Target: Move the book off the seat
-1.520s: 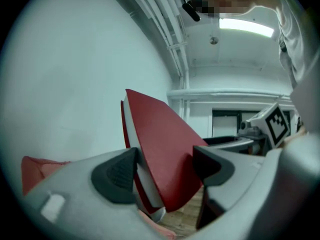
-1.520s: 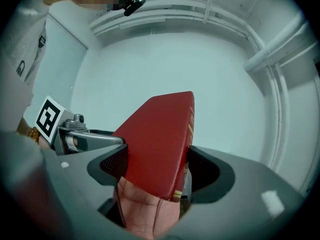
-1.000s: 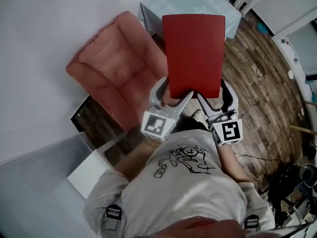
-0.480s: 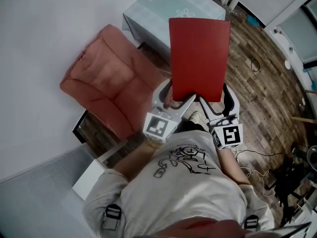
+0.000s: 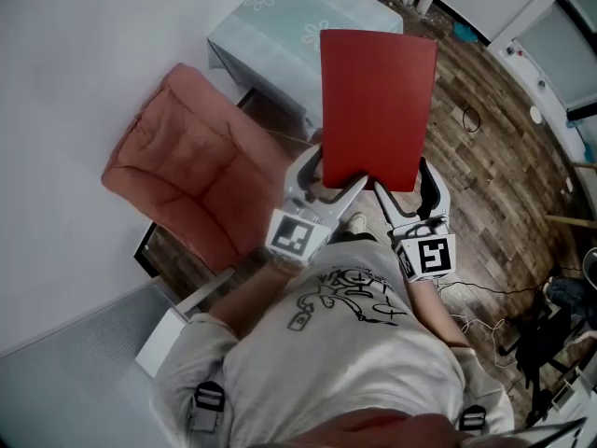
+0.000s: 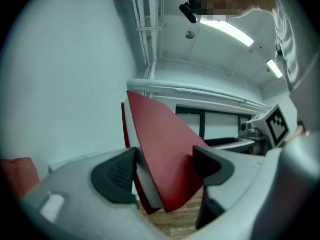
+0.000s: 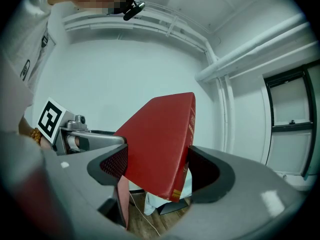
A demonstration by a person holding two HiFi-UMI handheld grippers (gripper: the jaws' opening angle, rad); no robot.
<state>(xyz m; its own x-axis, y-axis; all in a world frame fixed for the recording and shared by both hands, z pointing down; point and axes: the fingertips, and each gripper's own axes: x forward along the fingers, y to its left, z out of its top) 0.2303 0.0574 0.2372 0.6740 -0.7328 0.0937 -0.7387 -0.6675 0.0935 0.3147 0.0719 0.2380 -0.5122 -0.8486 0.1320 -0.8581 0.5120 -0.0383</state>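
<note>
Left gripper (image 5: 328,185) and right gripper (image 5: 404,187) each pinch the red book (image 5: 378,105) by its near edge, jaws narrowed to its thickness; gripping side by side probably keeps the broad cover from tipping. It juts out ahead of both grippers, in the air, clear of the pink seat (image 5: 187,180) lying left of the left gripper.

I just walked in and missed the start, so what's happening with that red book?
A person is holding the red book up in the air with both tools. The left gripper and the right gripper are each clamped on its near edge, one at each corner. The book is off the pink armchair on the left, but not yet set down. A table with a pale cloth stands just beyond.
</note>
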